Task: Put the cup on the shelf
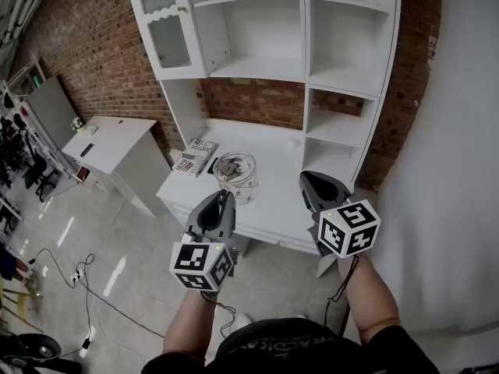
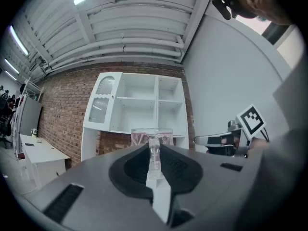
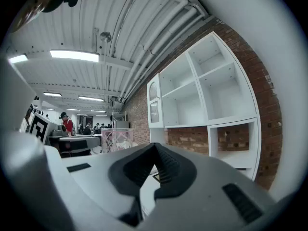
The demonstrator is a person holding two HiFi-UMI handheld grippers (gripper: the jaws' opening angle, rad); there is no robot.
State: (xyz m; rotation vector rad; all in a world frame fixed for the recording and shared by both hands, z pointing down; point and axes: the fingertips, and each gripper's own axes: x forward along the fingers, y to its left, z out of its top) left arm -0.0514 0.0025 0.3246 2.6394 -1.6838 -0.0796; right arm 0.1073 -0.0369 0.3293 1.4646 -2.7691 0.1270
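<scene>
A clear plastic cup [image 1: 235, 176] with something pinkish inside hangs just over the white desk top [image 1: 277, 205]. My left gripper [image 1: 226, 196] is shut on its near wall. In the left gripper view the cup's clear wall [image 2: 153, 154] is pinched between the two dark pads, with the rim [image 2: 151, 132] above them. The white shelf unit [image 1: 265, 67] stands straight ahead with open compartments; it also shows in the left gripper view [image 2: 137, 114] and the right gripper view [image 3: 202, 95]. My right gripper [image 1: 316, 182] hovers to the right of the cup [image 3: 117, 139], jaws together, holding nothing.
A magazine [image 1: 195, 158] lies on the desk's left end. A glass-fronted cabinet door [image 1: 165, 33] closes the shelf's upper left. A low white table [image 1: 109, 142] stands to the left, with cables [image 1: 86, 275] on the floor. A brick wall [image 1: 101, 45] is behind.
</scene>
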